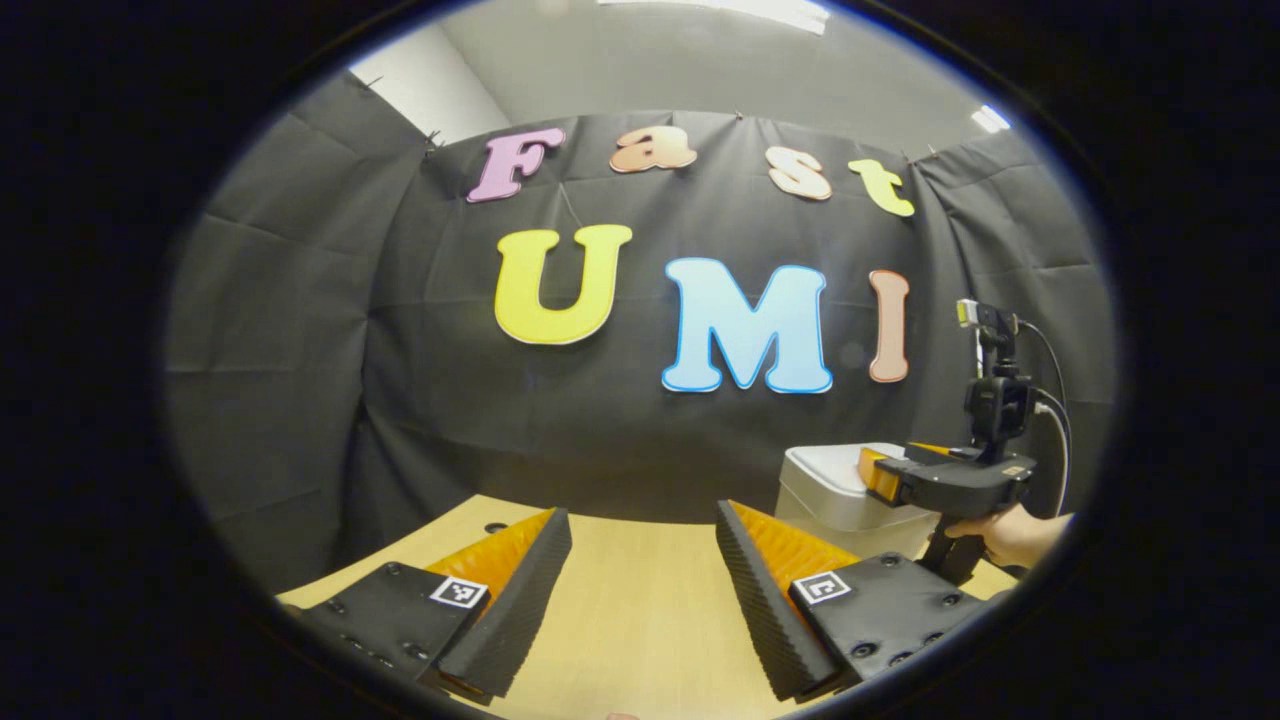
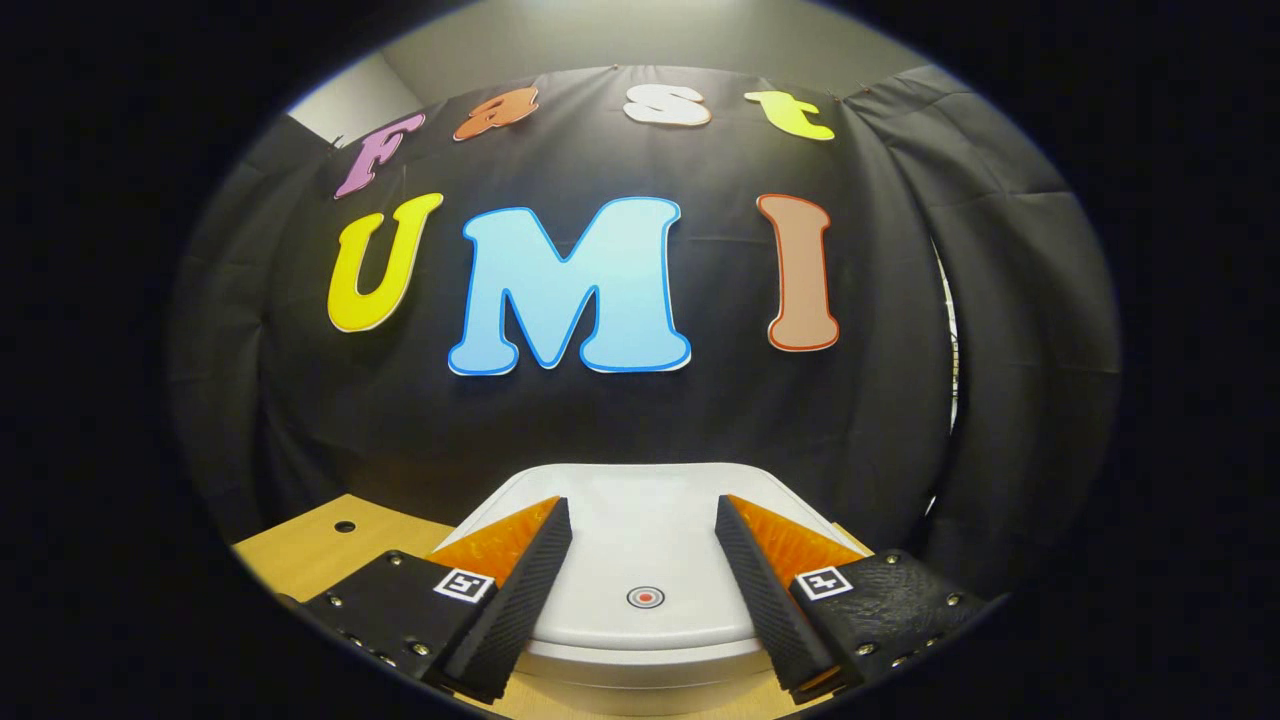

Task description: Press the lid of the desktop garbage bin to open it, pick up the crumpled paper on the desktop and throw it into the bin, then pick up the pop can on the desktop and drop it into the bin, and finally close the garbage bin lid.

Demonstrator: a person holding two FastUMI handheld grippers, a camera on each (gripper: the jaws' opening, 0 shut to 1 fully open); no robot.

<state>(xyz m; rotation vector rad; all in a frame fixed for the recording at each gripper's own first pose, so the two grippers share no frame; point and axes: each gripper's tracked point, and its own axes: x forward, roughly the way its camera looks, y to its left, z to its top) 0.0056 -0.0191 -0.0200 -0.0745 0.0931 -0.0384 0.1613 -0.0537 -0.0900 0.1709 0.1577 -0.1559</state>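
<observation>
In the right gripper view a white desktop bin point(image 2: 640, 560) stands straight ahead with its lid down; a small round red mark point(image 2: 645, 597) sits near the lid's front edge. My right gripper point(image 2: 640, 520) hovers just over that lid, open, nothing between its fingers. In the left gripper view my left gripper point(image 1: 640, 525) is open over bare wooden table point(image 1: 640, 620). To its right stands the same bin point(image 1: 830, 490), with the right gripper point(image 1: 875, 475) above its lid, held by a hand point(image 1: 1010, 535).
The wooden table top point(image 2: 320, 545) has a small dark hole point(image 2: 344, 526) at the far left, seen as a dark hole point(image 1: 495, 527) in the left gripper view too. Black cloth walls close the booth behind and on both sides.
</observation>
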